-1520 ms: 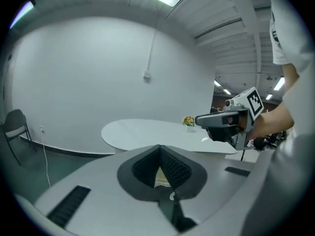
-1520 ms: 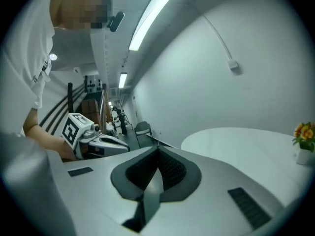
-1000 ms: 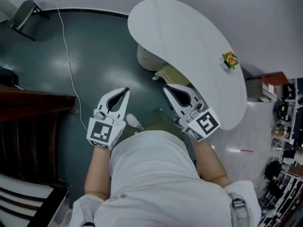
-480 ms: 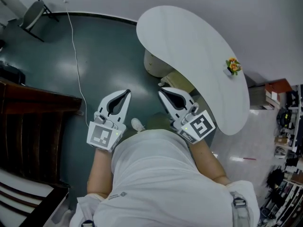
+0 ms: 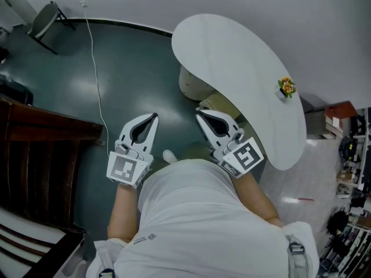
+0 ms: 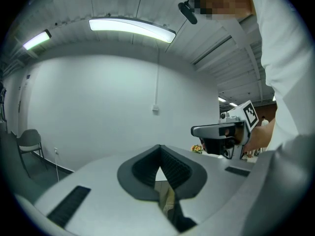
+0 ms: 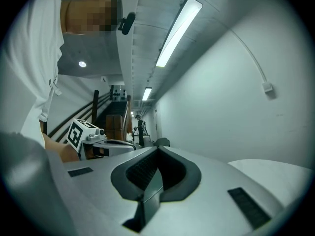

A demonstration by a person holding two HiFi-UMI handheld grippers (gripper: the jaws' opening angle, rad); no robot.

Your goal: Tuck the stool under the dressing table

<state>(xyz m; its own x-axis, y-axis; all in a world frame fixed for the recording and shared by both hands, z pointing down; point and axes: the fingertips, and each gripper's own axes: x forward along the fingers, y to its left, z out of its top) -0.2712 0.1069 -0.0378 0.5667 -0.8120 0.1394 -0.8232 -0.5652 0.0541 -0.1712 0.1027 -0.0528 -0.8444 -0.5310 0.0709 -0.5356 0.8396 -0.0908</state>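
The white kidney-shaped dressing table [image 5: 237,68] stands on a pale pedestal [image 5: 190,84] on the dark green floor. Only a beige edge of the stool [image 5: 222,103] shows, poking out from under the tabletop's near rim. My right gripper [image 5: 199,113] is shut and empty, its tips just left of that edge and apart from it. My left gripper [image 5: 153,116] is also shut and empty, hanging over bare floor further left. In the left gripper view the jaws [image 6: 159,147] meet, with the right gripper [image 6: 224,132] beside them. The right gripper view shows its jaws [image 7: 157,149] closed, holding nothing.
A small pot of orange flowers [image 5: 286,87] sits on the tabletop. A white cable [image 5: 95,80] runs across the floor towards a folding chair [image 5: 49,16] at the back left. Dark wooden stairs [image 5: 40,155] fill the left side and cluttered shelves [image 5: 353,155] the right.
Both grippers stayed shut and rose slightly, drifting a little closer together. The table and stool sit lower and further right in the head view.
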